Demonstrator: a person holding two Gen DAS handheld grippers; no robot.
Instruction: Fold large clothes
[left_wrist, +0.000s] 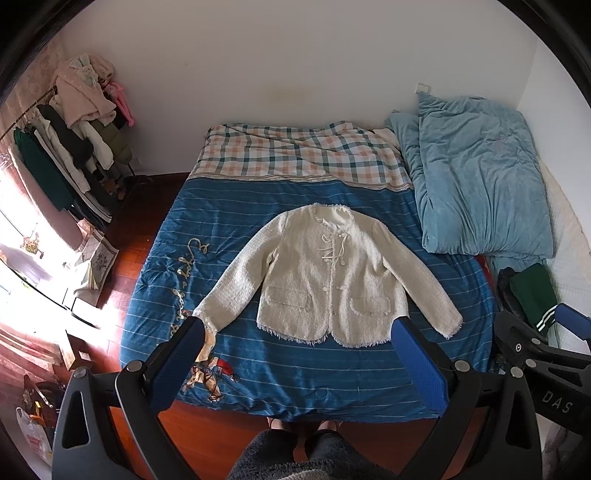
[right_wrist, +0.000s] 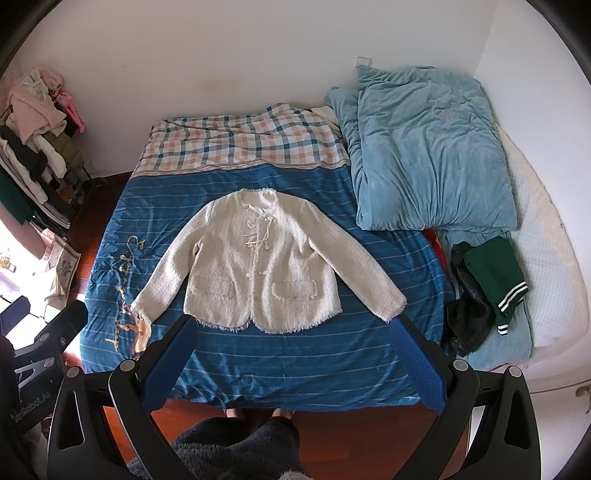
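Left wrist view: I held the left gripper (left_wrist: 297, 330) with its jaws spread wide and nothing between them, above the near edge of the bed (left_wrist: 258, 391). The jacket (left_wrist: 325, 273) lay flat and face up ahead of the jaws, front closed, collar away from me, both sleeves splayed down and outward. One cuff lay just beyond the left fingertip, the other just beyond the right. The hem ran across the gap between the jaws.

Right wrist view: the right gripper (right_wrist: 291, 317) was likewise wide open and empty, and the jacket (right_wrist: 266, 258) again lay ahead of the jaws, hem nearest.

I judged the cloth to be a thick, nubby weave: soft, moderately heavy for a garment, not slippery, likely to hold a crease poorly and to sag when lifted. The fringed hem and cuffs looked liable to snag. I judged the shoulder seams and the cuffs the best places to pinch, one per gripper, so that each sleeve could be laid across the body.

The jacket rested on a blue striped cover (right_wrist: 332, 350), soft and slightly rumpled, which I expected to drag with the cloth. Beyond the jaws lay a plaid sheet (right_wrist: 240, 144); to their right, a blue duvet (right_wrist: 432, 155) and a pile of dark and green clothes (right_wrist: 491, 277); to their left, a clothes rack (left_wrist: 70, 155) over a wooden floor (left_wrist: 129, 258).
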